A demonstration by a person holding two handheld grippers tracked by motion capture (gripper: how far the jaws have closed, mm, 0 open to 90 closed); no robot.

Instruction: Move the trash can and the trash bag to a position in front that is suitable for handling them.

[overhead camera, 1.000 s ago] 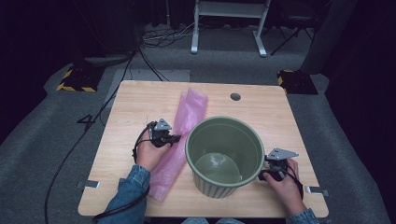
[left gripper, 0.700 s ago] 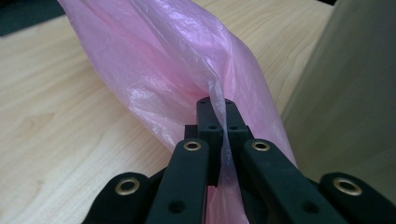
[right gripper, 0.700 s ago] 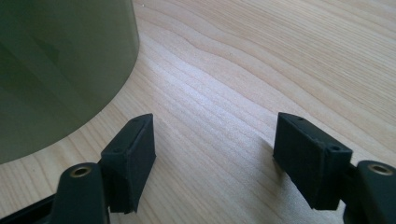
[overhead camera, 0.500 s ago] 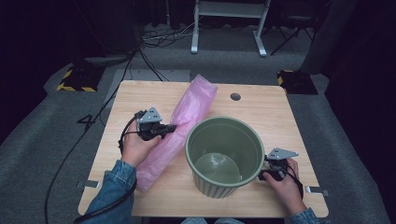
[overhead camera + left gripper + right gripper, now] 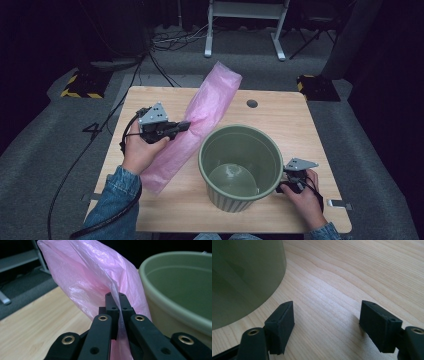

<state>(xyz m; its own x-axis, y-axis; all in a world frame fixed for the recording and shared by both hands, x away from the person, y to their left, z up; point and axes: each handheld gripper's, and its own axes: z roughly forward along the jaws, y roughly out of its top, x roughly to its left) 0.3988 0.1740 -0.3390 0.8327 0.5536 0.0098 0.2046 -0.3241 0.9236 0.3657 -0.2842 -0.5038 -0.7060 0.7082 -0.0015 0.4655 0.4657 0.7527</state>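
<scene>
My left gripper (image 5: 183,125) pinches the pink bag (image 5: 200,120) tight and holds its far end up off the table (image 5: 280,112), just beside the green bin (image 5: 240,167). My right gripper (image 5: 325,322) rests spread wide on the table, close by the bin's side.

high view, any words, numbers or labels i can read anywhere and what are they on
"4" on the grey floor, just off the table's left edge, partly crossed by a black cable.
Black and yellow hazard stripes, a sign without words, on the low blocks on the floor at the table's far corners.
Nothing readable on the pink bag, green bin or either hand-held gripper.
</scene>
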